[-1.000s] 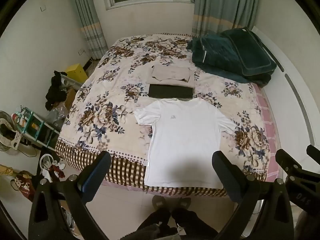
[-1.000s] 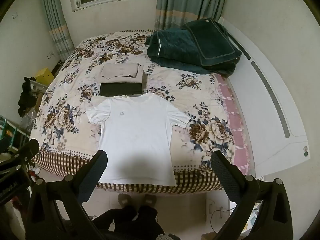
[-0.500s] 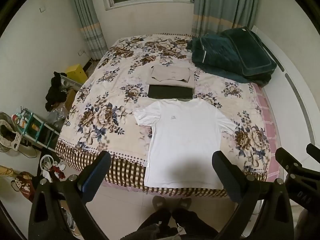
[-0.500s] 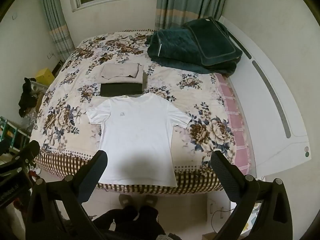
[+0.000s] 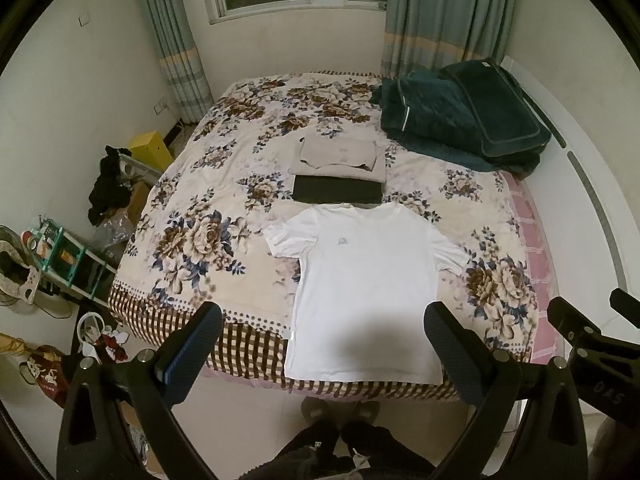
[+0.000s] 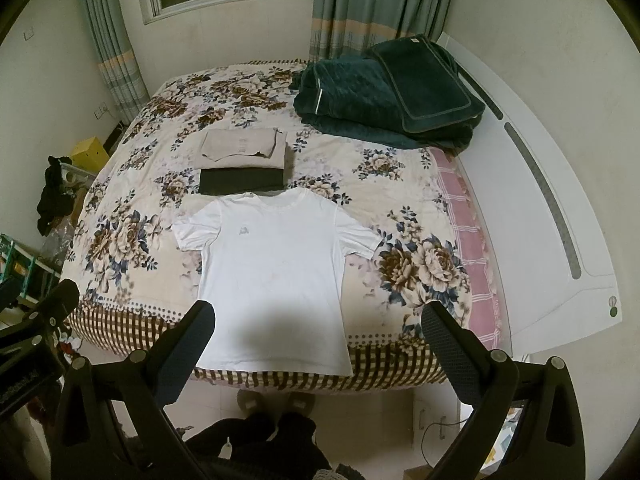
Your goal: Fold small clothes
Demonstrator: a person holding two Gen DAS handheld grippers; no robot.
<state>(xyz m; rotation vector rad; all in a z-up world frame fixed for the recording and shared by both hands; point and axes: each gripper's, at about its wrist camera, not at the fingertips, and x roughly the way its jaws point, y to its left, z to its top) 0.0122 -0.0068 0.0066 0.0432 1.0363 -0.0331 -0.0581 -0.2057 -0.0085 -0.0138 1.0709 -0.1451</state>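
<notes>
I hold my left gripper (image 5: pixel 320 344) above the foot of the bed with its two dark fingers spread wide apart and nothing between them. My right gripper (image 6: pixel 318 342) hangs the same way, fingers far apart and empty, well clear of the fabric.

The white short-sleeved cotton T-shirt (image 5: pixel 366 288) lies flat and face up on the floral-print bedspread (image 5: pixel 208 208), collar toward 12 o'clock, hem at 6 o'clock along the brown checked border at the bed's edge, both sleeves spread out to 9 and 3 o'clock. A small pale logo sits on its chest.

At 12 o'clock from the collar, just beside it, lies a folded black garment (image 5: pixel 338 191), and touching that on its far side is a folded beige garment (image 5: pixel 340 156). Toward 1 o'clock, well apart from the shirt, a dark green quilted blanket (image 5: pixel 460 120) is heaped near the white headboard (image 6: pixel 532 208).

My slippered feet (image 6: pixel 276 402) stand on the tiled floor at 6 o'clock, below the hem.
</notes>
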